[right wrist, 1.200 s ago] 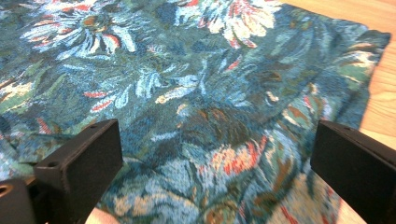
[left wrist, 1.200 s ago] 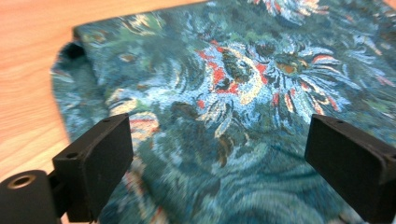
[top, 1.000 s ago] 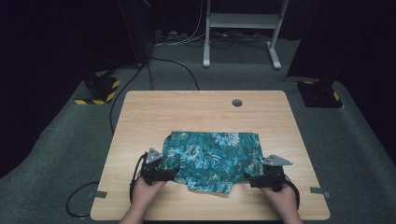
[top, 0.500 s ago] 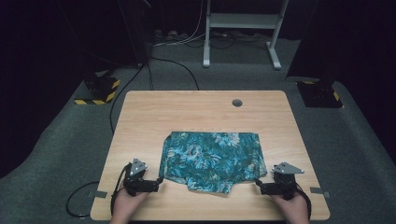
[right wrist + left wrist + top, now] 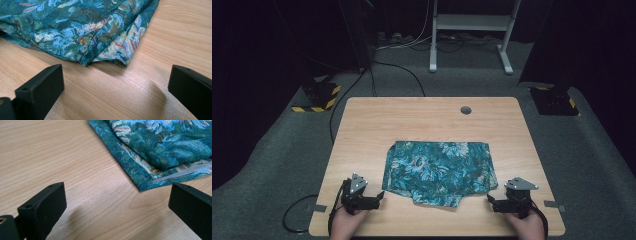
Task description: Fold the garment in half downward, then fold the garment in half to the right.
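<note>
the folded floral cloth [image 5: 439, 171] lies in the lower middle of the frame on the desk [image 5: 372, 125], long axis left to right. the left gripper [image 5: 379, 199] and right gripper [image 5: 490, 202] flank its near corners, both jaws wide, holding nothing, about equally near.

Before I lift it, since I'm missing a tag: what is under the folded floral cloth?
The floral cloth lies flat on the wooden table, its own folded layers stacked at the edges. No bulge suggests anything beneath, but whatever lies under its middle is covered.
</note>
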Tool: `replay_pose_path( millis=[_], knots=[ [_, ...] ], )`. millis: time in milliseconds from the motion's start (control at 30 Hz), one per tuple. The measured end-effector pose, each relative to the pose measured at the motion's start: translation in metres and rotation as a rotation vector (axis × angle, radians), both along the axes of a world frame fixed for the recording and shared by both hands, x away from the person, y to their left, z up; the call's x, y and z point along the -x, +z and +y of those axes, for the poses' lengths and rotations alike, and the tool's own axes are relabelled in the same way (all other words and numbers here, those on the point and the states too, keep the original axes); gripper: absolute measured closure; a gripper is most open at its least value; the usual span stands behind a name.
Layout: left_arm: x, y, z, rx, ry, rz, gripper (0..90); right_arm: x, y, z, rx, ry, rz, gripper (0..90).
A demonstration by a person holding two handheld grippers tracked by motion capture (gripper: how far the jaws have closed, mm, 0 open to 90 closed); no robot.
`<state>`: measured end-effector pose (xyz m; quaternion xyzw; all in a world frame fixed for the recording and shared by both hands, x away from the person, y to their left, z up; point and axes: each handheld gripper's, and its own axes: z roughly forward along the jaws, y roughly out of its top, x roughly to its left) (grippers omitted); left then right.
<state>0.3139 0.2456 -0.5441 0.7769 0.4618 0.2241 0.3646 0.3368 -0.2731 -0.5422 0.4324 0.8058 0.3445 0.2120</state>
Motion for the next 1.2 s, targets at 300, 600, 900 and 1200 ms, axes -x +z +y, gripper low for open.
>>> replay_pose_path(
  millis=[300,600,900,1200],
  knots=[
    [-0.001,0.0,-0.002,-0.029,-0.016,0.009,3.0,0.0,0.0,0.0,-0.012,0.001,0.011,0.0],
    [0.001,0.0,-0.001,-0.014,-0.058,0.017,0.5,0.001,0.001,-0.004,-0.057,0.002,-0.001,0.0],
    [-0.005,0.005,0.003,0.024,-0.071,0.019,0.4,0.004,0.007,0.0,-0.028,0.027,-0.058,0.0],
    [-0.018,0.008,0.011,0.101,-0.053,0.017,0.4,0.006,0.013,0.009,-0.033,0.051,-0.078,0.0]
  ],
)
